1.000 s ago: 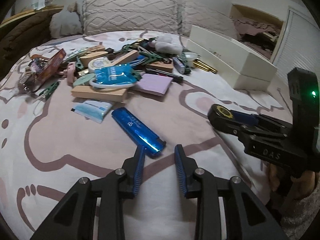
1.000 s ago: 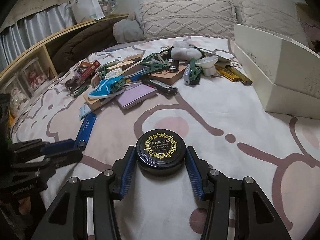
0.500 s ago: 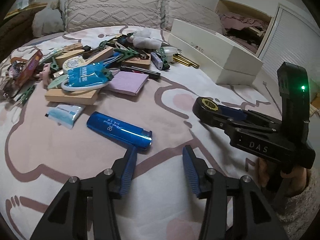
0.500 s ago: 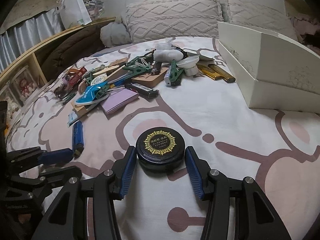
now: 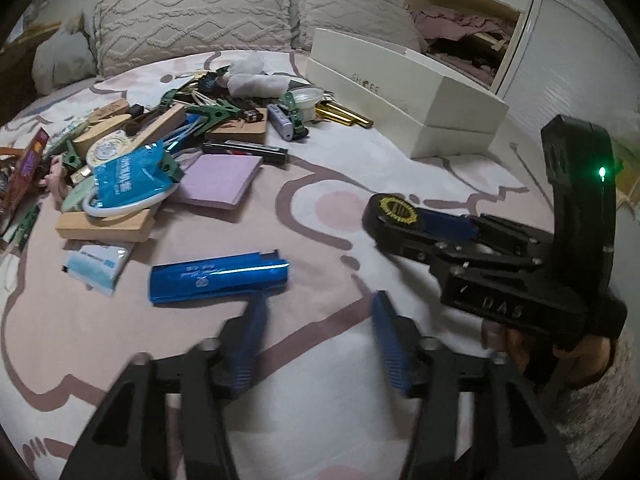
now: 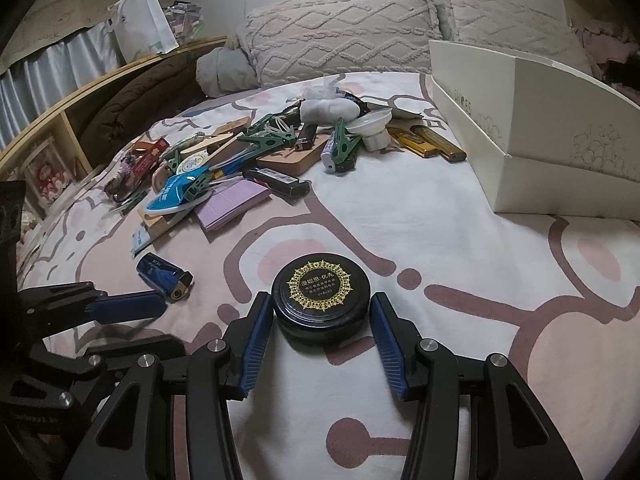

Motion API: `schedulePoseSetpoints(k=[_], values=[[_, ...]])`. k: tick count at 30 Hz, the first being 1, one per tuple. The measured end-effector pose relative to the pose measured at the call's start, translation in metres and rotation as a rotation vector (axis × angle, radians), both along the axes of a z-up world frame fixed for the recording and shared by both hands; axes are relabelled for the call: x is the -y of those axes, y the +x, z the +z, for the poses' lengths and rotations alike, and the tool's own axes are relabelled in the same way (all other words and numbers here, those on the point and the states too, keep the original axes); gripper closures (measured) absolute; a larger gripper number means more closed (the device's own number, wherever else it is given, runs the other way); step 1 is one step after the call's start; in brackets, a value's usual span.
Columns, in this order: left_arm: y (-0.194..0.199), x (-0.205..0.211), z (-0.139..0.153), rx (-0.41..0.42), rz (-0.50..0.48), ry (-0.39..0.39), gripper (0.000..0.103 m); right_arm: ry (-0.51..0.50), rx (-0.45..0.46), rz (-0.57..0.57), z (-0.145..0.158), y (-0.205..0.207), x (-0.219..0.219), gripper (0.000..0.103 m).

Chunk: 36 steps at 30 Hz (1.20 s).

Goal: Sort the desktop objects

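A shiny blue lighter lies flat on the pink-patterned bedspread. It rests just beyond the left fingertip of my left gripper. The jaws of that gripper are opening and nothing is between them. In the right wrist view the left gripper shows at the lower left, beside the same lighter. My right gripper is shut on a black round tin with a gold emblem on its lid. The tin also shows held low over the bedspread in the left wrist view.
A heap of small items covers the far left of the bed, including a purple notepad, wooden blocks, green clips and lighters. A white shoe box stands at the far right, with knitted pillows behind. A tissue packet lies left of the lighter.
The left gripper's jaws have spread much wider and its view has swung, so the blue lighter now lies crosswise ahead. The right gripper still holds the tin in about the same spot.
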State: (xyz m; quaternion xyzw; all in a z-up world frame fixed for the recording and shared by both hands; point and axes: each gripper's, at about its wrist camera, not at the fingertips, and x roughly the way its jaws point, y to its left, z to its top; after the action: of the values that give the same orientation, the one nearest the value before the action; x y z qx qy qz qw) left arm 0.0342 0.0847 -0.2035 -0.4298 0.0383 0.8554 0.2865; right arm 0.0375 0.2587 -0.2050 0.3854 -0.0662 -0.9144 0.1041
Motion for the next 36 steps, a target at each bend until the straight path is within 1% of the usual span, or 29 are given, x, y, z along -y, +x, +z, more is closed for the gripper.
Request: schedulePoseSetpoints(k=[1,4,5,6,7,14,17,18,24,26,31,36], values=[[0.001,0.002,0.001,-0.016,0.011,-0.017,0.034,-0.001,0.000,0.000,0.000,0.000,0.000,0.052],[0.001,0.007,0.004,-0.045,0.029,-0.046,0.032,0.003,0.000,0.000,-0.001,0.000,0.000,0.052],[-0.001,0.009,0.004,-0.048,0.043,-0.056,0.028,0.004,-0.001,0.000,-0.001,-0.001,0.000,0.052],[-0.003,0.011,0.004,-0.049,0.055,-0.062,0.025,0.005,-0.001,0.000,-0.001,-0.001,0.000,0.052],[-0.006,0.013,0.004,-0.048,0.072,-0.069,0.024,0.006,-0.001,0.000,-0.001,-0.001,0.000,0.052],[-0.027,0.028,-0.003,-0.003,0.168,-0.101,0.022,0.007,-0.002,-0.001,-0.002,-0.001,0.001,0.052],[-0.031,0.028,-0.002,-0.019,0.179,-0.114,0.013,0.009,-0.001,-0.001,-0.002,-0.002,0.001,0.052],[-0.032,0.028,-0.002,-0.021,0.180,-0.113,0.012,0.008,-0.001,-0.001,-0.003,-0.002,0.001,0.052],[-0.039,0.024,-0.003,-0.007,0.176,-0.109,0.010,0.005,0.000,-0.002,-0.003,-0.003,0.001,0.052],[-0.039,0.023,-0.004,-0.005,0.176,-0.108,0.008,0.008,0.001,-0.002,-0.003,-0.004,0.002,0.052],[-0.037,0.016,-0.008,-0.004,0.170,-0.118,0.007,0.009,0.000,-0.003,-0.003,-0.003,0.002,0.052],[-0.037,0.014,-0.011,-0.005,0.202,-0.107,0.006,0.001,0.003,-0.008,-0.005,-0.005,0.001,0.052]])
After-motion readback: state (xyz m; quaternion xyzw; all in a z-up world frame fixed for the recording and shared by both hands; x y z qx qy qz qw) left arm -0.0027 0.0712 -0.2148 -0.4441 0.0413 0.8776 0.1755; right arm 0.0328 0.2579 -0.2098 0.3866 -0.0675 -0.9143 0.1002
